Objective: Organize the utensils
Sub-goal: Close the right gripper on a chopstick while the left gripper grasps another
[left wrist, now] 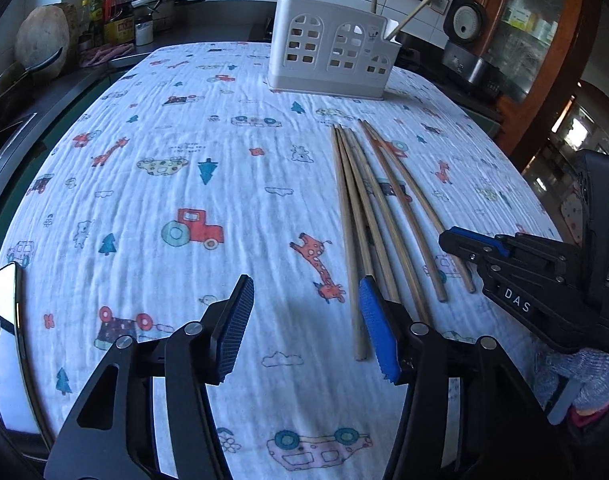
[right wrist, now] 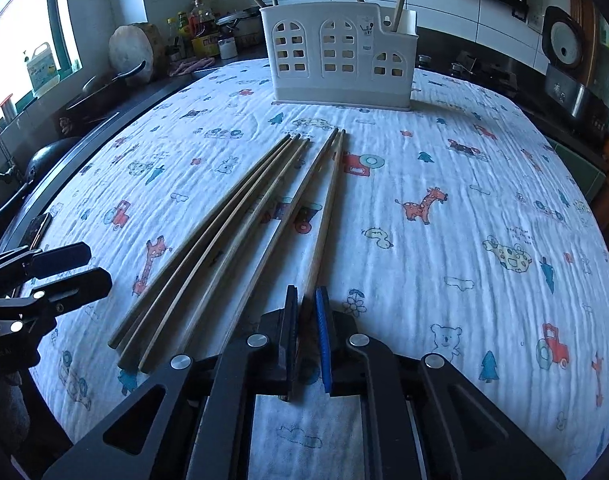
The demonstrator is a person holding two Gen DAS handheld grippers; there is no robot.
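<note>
Several wooden chopsticks point(left wrist: 368, 208) point(right wrist: 232, 224) lie side by side on the cartoon-print cloth point(left wrist: 184, 160). Behind them stands a white utensil holder point(left wrist: 332, 52) point(right wrist: 340, 52) with a few chopsticks upright in it. My right gripper point(right wrist: 306, 296) is shut on the near end of the rightmost chopstick point(right wrist: 328, 208); in the left wrist view its tip point(left wrist: 452, 238) rests over that stick. My left gripper point(left wrist: 306, 320) stands open low over the cloth. The near end of the leftmost chopstick point(left wrist: 356, 320) lies just inside its right pad point(left wrist: 374, 328), not pressed.
A phone point(right wrist: 40, 228) lies at the table's left edge. The counter behind holds bottles point(left wrist: 116, 12), a round wooden block point(left wrist: 40, 36) and a pan point(right wrist: 104, 80). A rice cooker point(left wrist: 464, 20) and a wooden cabinet point(left wrist: 544, 20) stand at the back right.
</note>
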